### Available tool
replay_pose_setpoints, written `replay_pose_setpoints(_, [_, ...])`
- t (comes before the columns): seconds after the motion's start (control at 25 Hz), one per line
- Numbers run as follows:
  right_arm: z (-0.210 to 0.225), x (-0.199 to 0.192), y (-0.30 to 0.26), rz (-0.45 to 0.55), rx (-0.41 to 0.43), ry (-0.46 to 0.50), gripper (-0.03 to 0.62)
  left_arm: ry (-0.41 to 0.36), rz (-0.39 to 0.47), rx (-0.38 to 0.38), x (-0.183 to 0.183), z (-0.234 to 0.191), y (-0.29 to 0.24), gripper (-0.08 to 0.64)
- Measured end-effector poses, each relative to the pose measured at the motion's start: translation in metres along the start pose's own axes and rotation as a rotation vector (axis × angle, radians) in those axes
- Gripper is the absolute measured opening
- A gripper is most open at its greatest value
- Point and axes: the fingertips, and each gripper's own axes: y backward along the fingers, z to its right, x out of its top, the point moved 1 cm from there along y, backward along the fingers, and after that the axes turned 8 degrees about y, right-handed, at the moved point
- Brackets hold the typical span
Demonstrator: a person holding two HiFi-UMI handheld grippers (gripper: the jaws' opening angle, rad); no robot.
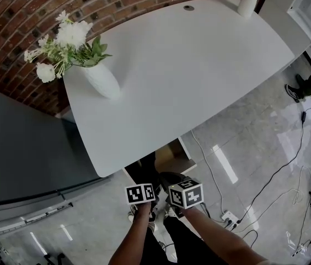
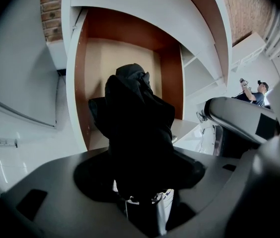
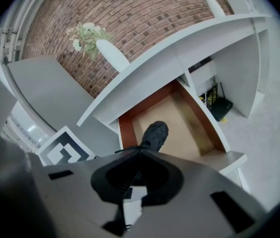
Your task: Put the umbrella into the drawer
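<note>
The black umbrella stood between the widely parted jaws of the left gripper, apparently loose, while the right gripper, jaws shut, seemed to pinch its near end, holding it over the open drawer just beyond both tips, likely for lowering in.

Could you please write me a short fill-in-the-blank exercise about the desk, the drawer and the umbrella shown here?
1. The folded umbrella is ____ in colour.
2. The drawer under the white desk stands ____.
3. The nearer vase holds ____ flowers.
4. The wall behind the desk is built of ____.

Missing words: black; open; white; brick.
</note>
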Motion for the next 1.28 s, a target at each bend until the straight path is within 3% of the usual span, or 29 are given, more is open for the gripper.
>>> replay_pose_setpoints(0.44, [0.0, -0.002, -0.003, -0.009, -0.006, 0.005, 0.023, 0.037, 0.056, -0.045, 0.0, 0.001, 0.005, 0.264])
replay_pose_setpoints(0.72, [-0.003, -0.008, -0.005, -0.022, -0.006, 0.009, 0.023, 0.026, 0.007, -0.066, -0.002, -0.002, 0.004, 0.264])
replay_pose_setpoints(1.28, [-0.001, -0.01, -0.008, -0.028, -0.01, 0.005, 0.023, -0.035, -0.057, -0.034, -0.002, -0.003, -0.004, 0.268])
